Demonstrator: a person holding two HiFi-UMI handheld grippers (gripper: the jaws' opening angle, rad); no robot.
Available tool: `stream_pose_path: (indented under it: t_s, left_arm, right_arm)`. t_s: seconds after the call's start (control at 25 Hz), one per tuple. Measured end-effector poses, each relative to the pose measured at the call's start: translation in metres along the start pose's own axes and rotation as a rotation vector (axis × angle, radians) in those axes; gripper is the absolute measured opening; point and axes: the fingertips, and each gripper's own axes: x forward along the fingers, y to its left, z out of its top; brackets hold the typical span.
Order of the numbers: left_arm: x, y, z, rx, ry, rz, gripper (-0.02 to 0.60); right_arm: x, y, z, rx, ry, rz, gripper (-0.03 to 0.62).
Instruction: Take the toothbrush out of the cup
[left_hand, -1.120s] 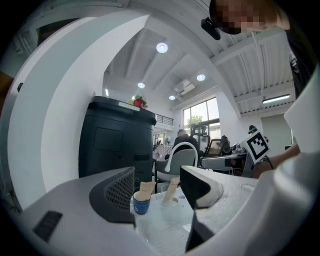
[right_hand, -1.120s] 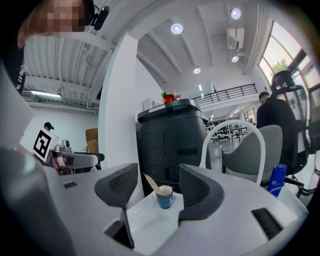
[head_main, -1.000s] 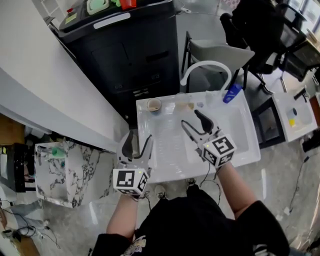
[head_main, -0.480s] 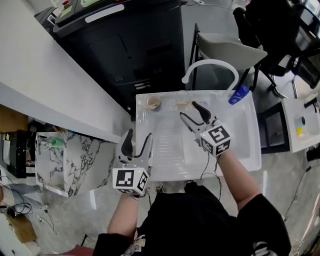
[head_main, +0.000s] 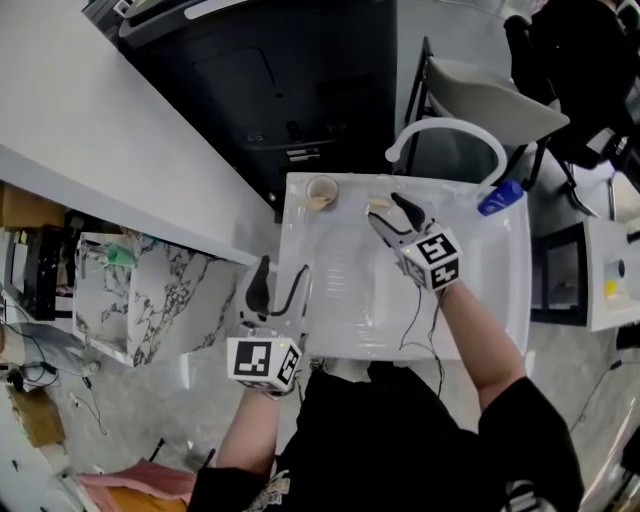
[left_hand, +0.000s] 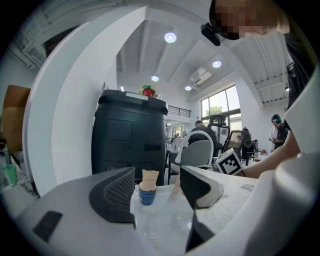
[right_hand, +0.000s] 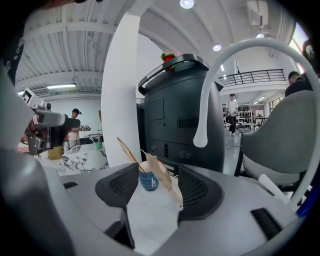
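Head view: right gripper (head_main: 388, 212) stretched toward cup (head_main: 321, 189), fingers open; left gripper (head_main: 282, 268) likewise open.

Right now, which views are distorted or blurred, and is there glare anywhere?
Left gripper view: fisheye bending, dark corners, ceiling lamp glaring. Right gripper view: same bending; the cup is fairly sharp. Head view: sharp, the white sink bright.

The left gripper (left_hand: 157, 187) is holding its jaws wide apart, gripping nothing. Beyond the gap, a blue cup (left_hand: 147, 195) is standing on the white surface (left_hand: 166, 220), a tan wrapper (left_hand: 150, 176) sticking up from it.
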Motion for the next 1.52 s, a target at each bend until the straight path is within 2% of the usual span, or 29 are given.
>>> stream_pose_path:
  t_s: [0.44, 0.52, 0.68, 0.84, 1.12, 1.52]
  left_arm:
    - [-0.012, 0.007, -0.013, -0.013, 0.027, 0.055, 0.265]
    - [-0.014, 0.008, -0.013, -0.013, 0.029, 0.060, 0.265]
    - [-0.017, 0.012, -0.015, -0.017, 0.037, 0.068, 0.264]
    - [-0.020, 0.016, -0.015, -0.020, 0.035, 0.070, 0.265]
    - [-0.023, 0.020, -0.011, -0.022, 0.019, 0.054, 0.265]
    - [-0.025, 0.022, 0.001, -0.023, -0.018, 0.000, 0.265]
  right_arm:
    - [0.035, -0.023, -0.033, -0.054, 0.075, 0.013, 0.205]
    - [0.038, -0.024, -0.036, -0.069, 0.082, 0.013, 0.178]
    - [0.040, -0.024, -0.034, -0.104, 0.082, 0.004, 0.081]
    - [0.040, -0.029, -0.029, -0.130, 0.052, -0.031, 0.041]
    - [0.030, -0.029, -0.013, -0.152, 0.025, -0.075, 0.031]
    - [0.003, -0.012, 0.035, -0.166, -0.058, -0.128, 0.029]
